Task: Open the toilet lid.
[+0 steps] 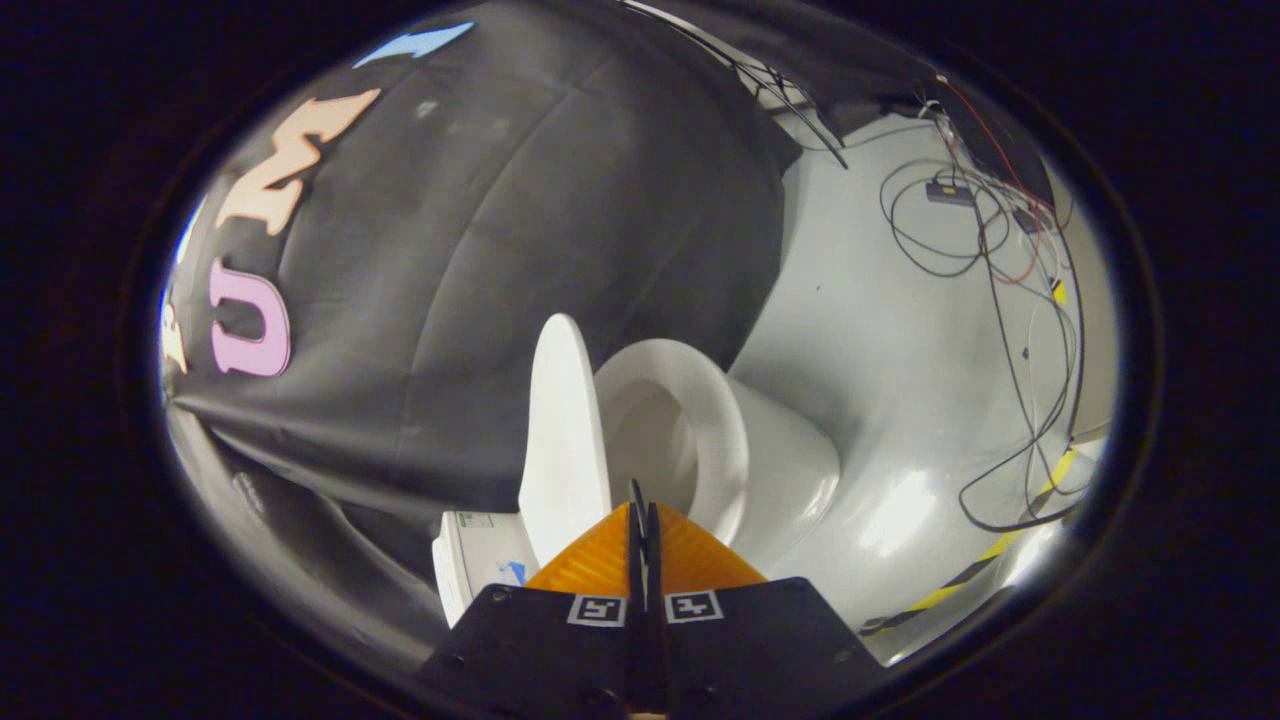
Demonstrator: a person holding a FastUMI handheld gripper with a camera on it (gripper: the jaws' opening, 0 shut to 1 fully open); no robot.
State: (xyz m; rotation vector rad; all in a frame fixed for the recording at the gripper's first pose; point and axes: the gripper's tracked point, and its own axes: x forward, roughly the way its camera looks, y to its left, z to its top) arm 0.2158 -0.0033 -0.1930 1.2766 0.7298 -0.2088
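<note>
Two orange fingers (pixel 600 560) of the gripper (pixel 641 500) lie pressed together, their dark tips meeting with only a thin seam between them and nothing held. Just beyond those tips stands the toilet (pixel 790 470), white and seen tilted by the camera's angle. Its lid (pixel 563 430) is raised, standing on edge and well clear of the seat (pixel 725 430), so the bowl (pixel 645 430) is open to view between lid and seat. The fingertips sit near the lower edge of the lid, just in front of the gap between lid and seat; whether they touch either cannot be told. Beside the lid, on the far side from the seat, the tank (pixel 470 560) shows a small sticker. A pale floor (pixel 900 350) spreads past the toilet, with loose dark cables (pixel 1010 350) trailing over it and a yellow-and-black striped tape (pixel 960 580) along its edge.
</note>
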